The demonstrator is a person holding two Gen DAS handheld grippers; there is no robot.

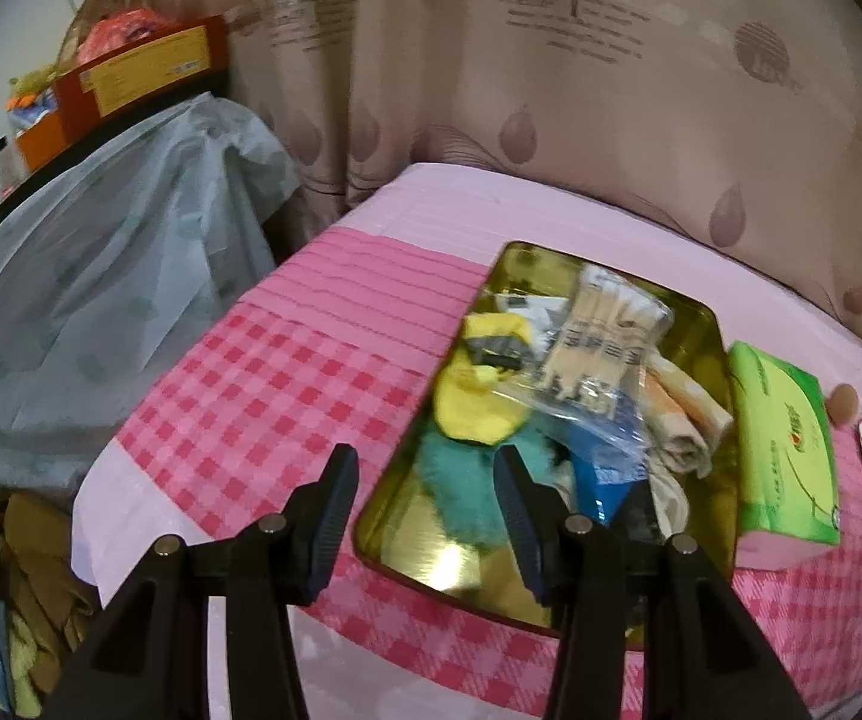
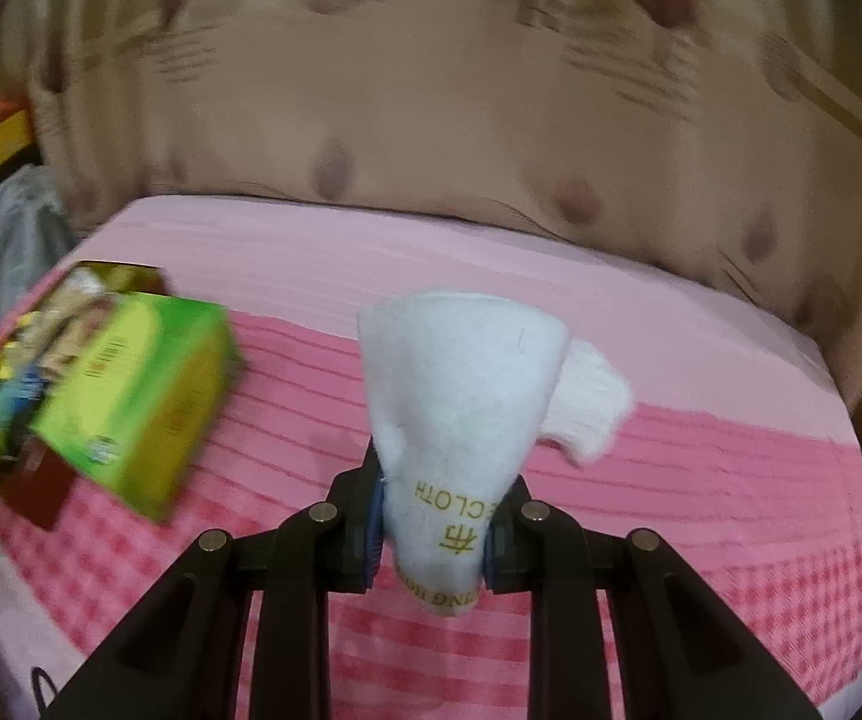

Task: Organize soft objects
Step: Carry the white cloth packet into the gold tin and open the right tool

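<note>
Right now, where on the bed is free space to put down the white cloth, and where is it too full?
Free: the checked pink cover left of the gold tray, and the striped stretch right of the green tissue box. Crowded: the tray itself, piled with soft items, and the strip past the box. The right gripper grips the white cloth.

Tissue pack (image 1: 784,450) lies right of filled tray (image 1: 703,324).
</note>
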